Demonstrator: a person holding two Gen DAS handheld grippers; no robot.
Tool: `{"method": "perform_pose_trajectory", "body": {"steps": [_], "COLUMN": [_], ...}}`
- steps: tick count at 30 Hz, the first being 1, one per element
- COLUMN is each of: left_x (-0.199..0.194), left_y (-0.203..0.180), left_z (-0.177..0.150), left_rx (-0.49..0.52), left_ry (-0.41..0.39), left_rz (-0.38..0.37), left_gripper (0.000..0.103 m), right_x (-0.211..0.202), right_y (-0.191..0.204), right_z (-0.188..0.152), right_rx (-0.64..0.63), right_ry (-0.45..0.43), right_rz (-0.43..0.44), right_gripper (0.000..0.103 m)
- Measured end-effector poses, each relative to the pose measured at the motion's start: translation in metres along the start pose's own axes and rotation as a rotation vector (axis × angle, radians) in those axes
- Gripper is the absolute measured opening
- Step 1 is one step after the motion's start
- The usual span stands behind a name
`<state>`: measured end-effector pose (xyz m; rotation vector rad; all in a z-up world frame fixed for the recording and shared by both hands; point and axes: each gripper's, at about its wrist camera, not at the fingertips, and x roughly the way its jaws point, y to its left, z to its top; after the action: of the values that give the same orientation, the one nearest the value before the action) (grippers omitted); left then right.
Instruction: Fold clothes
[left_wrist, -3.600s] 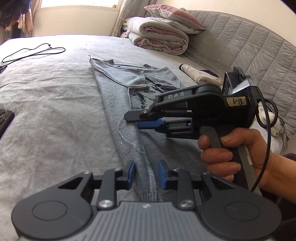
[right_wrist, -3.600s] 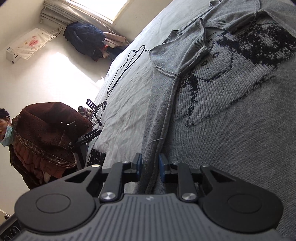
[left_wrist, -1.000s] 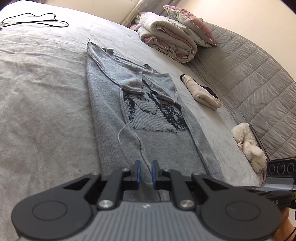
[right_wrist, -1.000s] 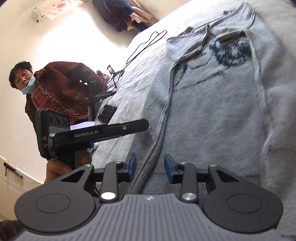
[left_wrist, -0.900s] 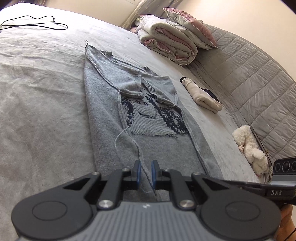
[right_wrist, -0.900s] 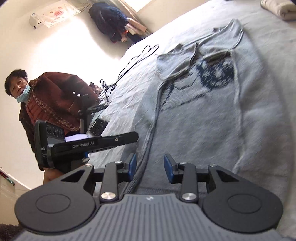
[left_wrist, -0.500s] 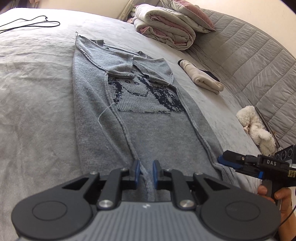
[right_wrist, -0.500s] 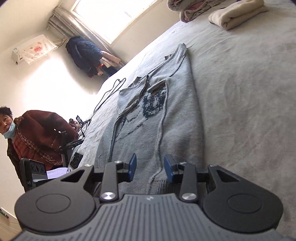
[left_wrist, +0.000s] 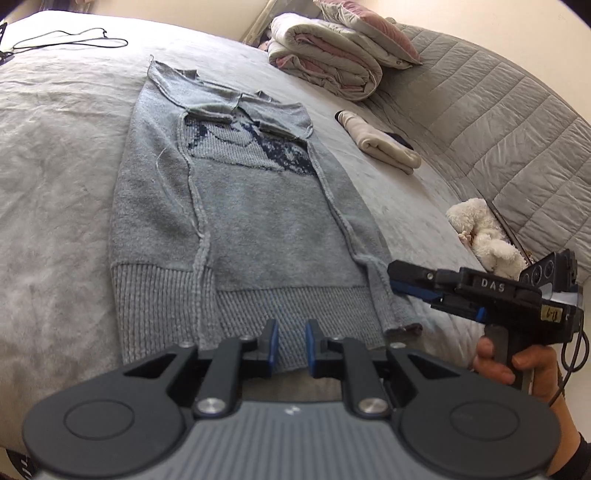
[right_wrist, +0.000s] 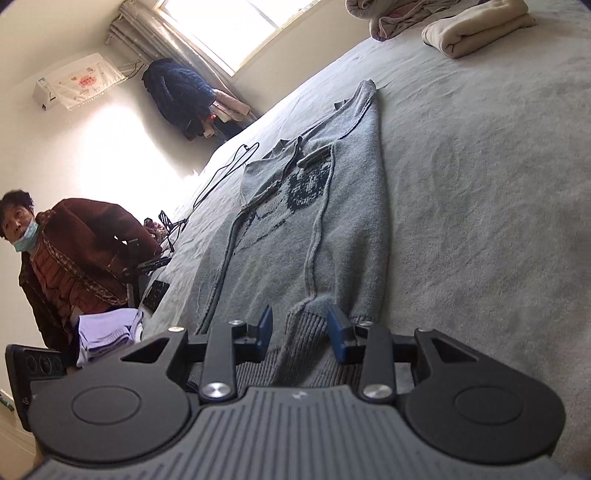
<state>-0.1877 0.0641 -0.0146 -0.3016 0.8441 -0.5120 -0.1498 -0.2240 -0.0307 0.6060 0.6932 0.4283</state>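
sweater hem part-hidden behind left gripper

The sweater was pale blue-grey knit, a navy-and-grey picture panel across its chest, ribbed hem at six o'clock. The bed cover beneath showed plain light grey. At twelve o'clock, the folded quilt ran grey and dusty pink; at two o'clock the folded garment was cream, and the quilted headboard grey. The plush toy at three o'clock was white. Both grippers' bodies were black, pads blue.
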Motion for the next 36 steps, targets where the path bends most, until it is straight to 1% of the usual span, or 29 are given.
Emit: {"method": "perform_pose_trajectory", "body": {"steps": [1,3,5,6,7,9,12,13,16,17,18,20,22,23,24,25,26,28,31,36], "left_x": [-0.006,-0.019,-0.027,-0.030,-0.034,-0.032,-0.025,-0.022,-0.015,-0.014,-0.013,-0.012,-0.012,-0.012,-0.012,-0.013,-0.015,-0.017,-0.013,-0.011], "left_y": [-0.005,-0.016,-0.023,-0.026,-0.029,-0.028,-0.021,-0.016,-0.001,0.001,0.003,0.002,0.001,0.001,0.001,0.000,0.000,-0.001,-0.004,-0.008], "left_z": [-0.002,-0.006,-0.012,-0.015,-0.017,-0.019,-0.022,-0.024,-0.036,-0.040,-0.044,-0.047,-0.046,-0.046,-0.046,-0.046,-0.046,-0.046,-0.046,-0.047], "left_rx": [0.008,0.025,0.059,0.076,0.094,0.125,0.139,0.131,0.086,0.085,0.085,0.107,0.115,0.116,0.113,0.110,0.107,0.105,0.114,0.136], "left_ry": [-0.045,-0.136,-0.207,-0.242,-0.277,-0.289,-0.299,-0.302,-0.314,-0.331,-0.348,-0.373,-0.394,-0.404,-0.413,-0.422,-0.431,-0.438,-0.420,-0.423], "left_rz": [0.020,0.062,0.101,0.120,0.139,0.192,0.267,0.273,0.275,0.270,0.265,0.276,0.270,0.264,0.261,0.248,0.235,0.205,0.187,0.221], "left_gripper": [0.017,0.018,0.023,0.031,0.041,0.047,0.047,0.047,0.044,0.043,0.041,0.039,0.026,0.023,0.015,0.008,0.005,0.004,0.004,0.004], "right_x": [-0.001,-0.001,-0.002,-0.002,-0.002,-0.002,0.003,0.005,0.010,0.011,0.013,0.017,0.019,0.020,0.019,0.016,0.014,0.010,0.005,0.004], "right_y": [0.004,0.013,0.026,0.033,0.038,0.043,0.045,0.046,0.051,0.053,0.056,0.062,0.066,0.068,0.069,0.070,0.070,0.070,0.068,0.063], "right_z": [-0.003,-0.010,-0.018,-0.022,-0.026,-0.033,-0.042,-0.044,-0.054,-0.057,-0.061,-0.069,-0.074,-0.075,-0.075,-0.076,-0.075,-0.071,-0.066,-0.064], "right_rx": [-0.025,-0.086,-0.189,-0.243,-0.285,-0.349,-0.397,-0.413,-0.489,-0.521,-0.561,-0.637,-0.703,-0.723,-0.736,-0.742,-0.742,-0.728,-0.694,-0.656], "right_ry": [0.008,0.025,0.030,0.030,0.029,0.027,0.023,0.018,-0.007,-0.017,-0.029,-0.054,-0.073,-0.078,-0.083,-0.087,-0.091,-0.098,-0.095,-0.065], "right_rz": [-0.004,-0.006,-0.019,-0.028,-0.040,-0.073,-0.113,-0.123,-0.159,-0.172,-0.191,-0.230,-0.256,-0.262,-0.263,-0.260,-0.255,-0.242,-0.221,-0.206], "right_gripper": [0.040,0.041,0.041,0.041,0.041,0.041,0.042,0.042,0.041,0.041,0.040,0.033,0.015,0.012,0.009,0.009,0.009,0.009,0.009,0.009]}}
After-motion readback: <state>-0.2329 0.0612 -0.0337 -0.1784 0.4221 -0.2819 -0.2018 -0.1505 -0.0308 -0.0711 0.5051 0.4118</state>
